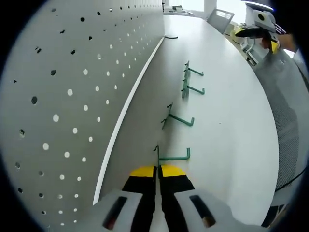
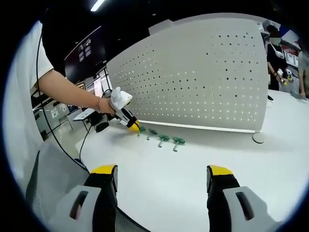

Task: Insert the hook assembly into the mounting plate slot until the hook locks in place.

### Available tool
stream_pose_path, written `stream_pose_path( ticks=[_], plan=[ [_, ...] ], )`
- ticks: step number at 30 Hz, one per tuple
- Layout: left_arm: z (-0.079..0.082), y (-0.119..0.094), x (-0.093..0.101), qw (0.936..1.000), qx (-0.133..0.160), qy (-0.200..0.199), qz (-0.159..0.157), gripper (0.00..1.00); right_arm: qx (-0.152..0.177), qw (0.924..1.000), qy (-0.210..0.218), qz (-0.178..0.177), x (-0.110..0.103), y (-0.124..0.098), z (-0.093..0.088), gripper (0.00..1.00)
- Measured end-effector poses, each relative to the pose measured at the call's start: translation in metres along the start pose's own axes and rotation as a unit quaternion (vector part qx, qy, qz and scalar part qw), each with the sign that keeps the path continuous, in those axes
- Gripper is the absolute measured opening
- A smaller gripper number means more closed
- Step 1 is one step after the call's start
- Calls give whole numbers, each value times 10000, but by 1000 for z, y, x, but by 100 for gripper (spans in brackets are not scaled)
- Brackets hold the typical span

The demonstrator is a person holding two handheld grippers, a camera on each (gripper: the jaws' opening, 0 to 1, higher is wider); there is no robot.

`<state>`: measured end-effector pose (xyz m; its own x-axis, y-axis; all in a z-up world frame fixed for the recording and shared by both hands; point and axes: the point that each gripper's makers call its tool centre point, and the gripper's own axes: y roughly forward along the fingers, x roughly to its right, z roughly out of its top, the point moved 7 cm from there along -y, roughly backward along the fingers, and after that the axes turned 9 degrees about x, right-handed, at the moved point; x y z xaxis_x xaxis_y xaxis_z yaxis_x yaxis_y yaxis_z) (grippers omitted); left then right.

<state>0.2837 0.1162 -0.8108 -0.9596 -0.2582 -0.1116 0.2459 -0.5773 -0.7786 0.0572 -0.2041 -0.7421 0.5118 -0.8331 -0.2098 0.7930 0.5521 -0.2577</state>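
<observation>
Several green hook assemblies lie in a row on the white table (image 1: 231, 145) in front of the grey pegboard (image 1: 72, 96). My left gripper (image 1: 158, 169) is shut at the nearest hook (image 1: 175, 156), and the hook's thin black end (image 1: 157, 151) runs into the seam between the yellow tips. In the right gripper view, the left gripper (image 2: 133, 126), held by a person's hand, touches the first hook (image 2: 141, 129) of the row near the pegboard (image 2: 207, 82). My right gripper (image 2: 161, 176) stands open over bare table, far from the hooks. It also appears in the left gripper view as the right gripper (image 1: 258, 24).
The other hooks (image 1: 182, 120) (image 1: 193, 72) lie further along the board. The pegboard stands on a round foot (image 2: 259, 137). Grey mesh fabric (image 1: 287, 116) lines the table's near edge. People stand in the background (image 2: 276, 53). Open table lies between the hooks and my right gripper.
</observation>
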Motion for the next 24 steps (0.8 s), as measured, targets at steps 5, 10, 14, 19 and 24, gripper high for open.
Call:
stream_pose_path(
  ticks=[5, 10, 14, 19, 24],
  plan=[
    [6, -5, -1, 9996, 263, -95, 65, 1, 11, 10000, 2, 6, 0, 0, 0, 73],
    [12, -8, 2, 9985, 505, -116, 192, 1, 52, 10000, -36, 4, 0, 0, 2, 72],
    [15, -11, 5, 9969, 710, -211, 265, 1, 52, 10000, -50, 3, 0, 0, 3, 72],
    [18, -16, 9, 9952, 883, -199, 380, 1, 72, 9999, -74, -15, 1, 0, 3, 72],
    [23, -21, 9, 9923, 1087, -274, 520, 1, 87, 9999, -79, -13, 0, -1, 4, 72]
  ],
)
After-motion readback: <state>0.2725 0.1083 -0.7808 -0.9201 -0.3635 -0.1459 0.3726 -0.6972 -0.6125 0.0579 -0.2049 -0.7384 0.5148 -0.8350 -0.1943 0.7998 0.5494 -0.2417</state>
